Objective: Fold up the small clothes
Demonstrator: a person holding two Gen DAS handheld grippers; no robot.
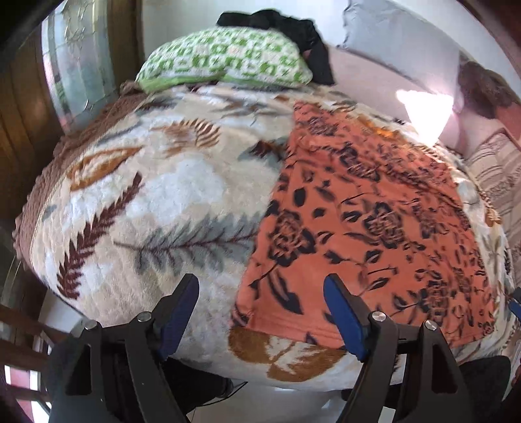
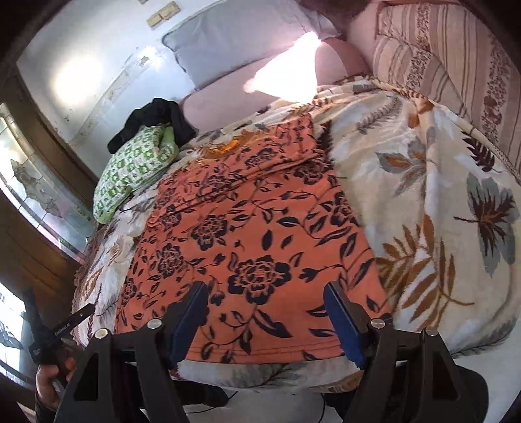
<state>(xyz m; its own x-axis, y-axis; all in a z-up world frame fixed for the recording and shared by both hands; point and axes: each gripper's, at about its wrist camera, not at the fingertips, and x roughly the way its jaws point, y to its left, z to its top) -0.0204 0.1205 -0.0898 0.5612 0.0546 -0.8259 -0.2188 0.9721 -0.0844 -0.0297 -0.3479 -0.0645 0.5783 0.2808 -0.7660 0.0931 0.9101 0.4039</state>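
Note:
An orange garment with dark flowers [image 1: 364,211] [image 2: 247,234] lies spread flat on a cream leaf-patterned blanket [image 1: 146,195] [image 2: 423,182]. My left gripper [image 1: 260,286] hovers open over the garment's near left corner, with only the lying cloth and blanket showing between its blue pads. Above the near hem, towards the garment's right side, my right gripper [image 2: 265,293] also stands open and holds nothing. In the right wrist view the left gripper [image 2: 62,328] shows at the lower left, held by a hand [image 2: 49,384].
A green-patterned pillow [image 1: 224,58] [image 2: 136,169] with a black garment [image 1: 293,29] [image 2: 156,120] on it lies at the bed's far left. Grey [image 2: 234,42] and pink pillows line the back wall, a striped cushion [image 2: 439,58] sits far right. The bed's near edge drops to the floor.

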